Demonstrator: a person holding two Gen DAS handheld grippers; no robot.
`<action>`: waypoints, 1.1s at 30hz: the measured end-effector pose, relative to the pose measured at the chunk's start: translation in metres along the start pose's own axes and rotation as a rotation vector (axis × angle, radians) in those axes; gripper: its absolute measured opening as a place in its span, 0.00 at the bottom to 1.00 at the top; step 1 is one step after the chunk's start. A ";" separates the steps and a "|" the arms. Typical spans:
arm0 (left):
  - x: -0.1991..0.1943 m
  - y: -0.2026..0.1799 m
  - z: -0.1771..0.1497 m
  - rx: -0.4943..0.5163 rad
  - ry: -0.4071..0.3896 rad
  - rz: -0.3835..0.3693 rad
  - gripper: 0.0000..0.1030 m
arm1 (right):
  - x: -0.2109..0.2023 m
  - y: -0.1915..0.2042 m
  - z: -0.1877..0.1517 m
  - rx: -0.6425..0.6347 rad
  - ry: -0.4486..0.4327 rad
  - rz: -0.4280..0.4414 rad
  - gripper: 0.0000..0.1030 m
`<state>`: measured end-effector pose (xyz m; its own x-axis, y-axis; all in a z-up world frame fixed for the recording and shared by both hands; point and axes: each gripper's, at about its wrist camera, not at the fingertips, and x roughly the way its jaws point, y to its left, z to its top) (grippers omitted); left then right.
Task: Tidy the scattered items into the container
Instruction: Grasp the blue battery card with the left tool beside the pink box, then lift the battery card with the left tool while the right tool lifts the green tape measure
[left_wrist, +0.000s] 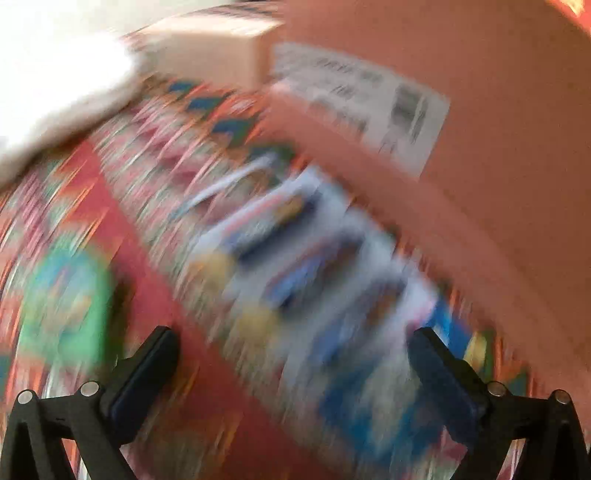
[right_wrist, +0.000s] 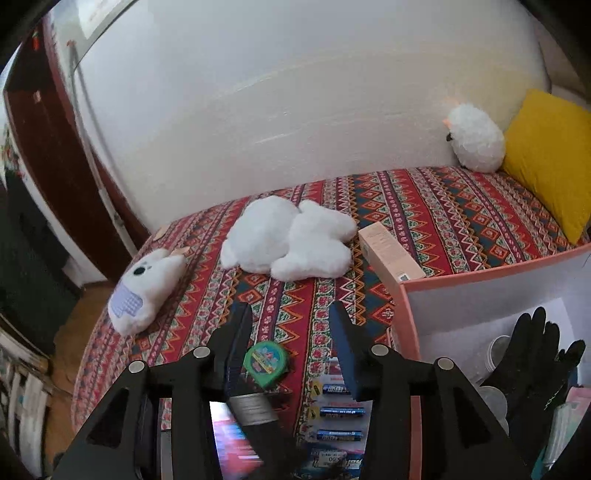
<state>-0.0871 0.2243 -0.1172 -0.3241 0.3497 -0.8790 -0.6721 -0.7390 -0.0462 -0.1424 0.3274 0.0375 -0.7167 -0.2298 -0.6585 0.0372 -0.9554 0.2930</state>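
Observation:
The left wrist view is heavily motion-blurred. My left gripper (left_wrist: 295, 358) is open low over a blister pack of batteries (left_wrist: 295, 266) on the patterned bedspread; whether it touches the pack I cannot tell. A green tape measure (left_wrist: 70, 306) lies to its left. The pink container (left_wrist: 480, 184) with a white label rises on the right. In the right wrist view, my right gripper (right_wrist: 291, 328) hangs open and empty above the bed. The green tape measure (right_wrist: 266, 363) and the battery pack (right_wrist: 340, 406) lie below its fingers. The pink container (right_wrist: 406, 295) holds a black glove (right_wrist: 532, 362) and clear tubs.
A beige carton (right_wrist: 388, 251) lies beside the container's far corner. A large white plush (right_wrist: 291, 240) and a small white plush (right_wrist: 147, 288) rest on the bedspread. A fluffy white toy (right_wrist: 476, 136) and a yellow pillow (right_wrist: 550, 162) sit by the wall. The bed's edge drops off at left.

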 end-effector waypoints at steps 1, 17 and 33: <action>-0.001 0.003 -0.003 -0.022 0.006 0.006 0.99 | 0.001 0.004 -0.002 -0.014 0.004 -0.001 0.45; 0.016 -0.060 0.037 -0.113 -0.092 0.007 0.97 | -0.007 -0.006 0.000 0.011 -0.023 -0.001 0.53; -0.041 0.000 -0.055 -0.301 -0.127 0.084 0.63 | 0.026 0.036 -0.025 -0.129 0.085 0.047 0.25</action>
<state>-0.0368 0.1783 -0.1071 -0.4632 0.3350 -0.8205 -0.4190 -0.8986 -0.1303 -0.1422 0.2829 0.0135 -0.6511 -0.2842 -0.7038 0.1625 -0.9580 0.2365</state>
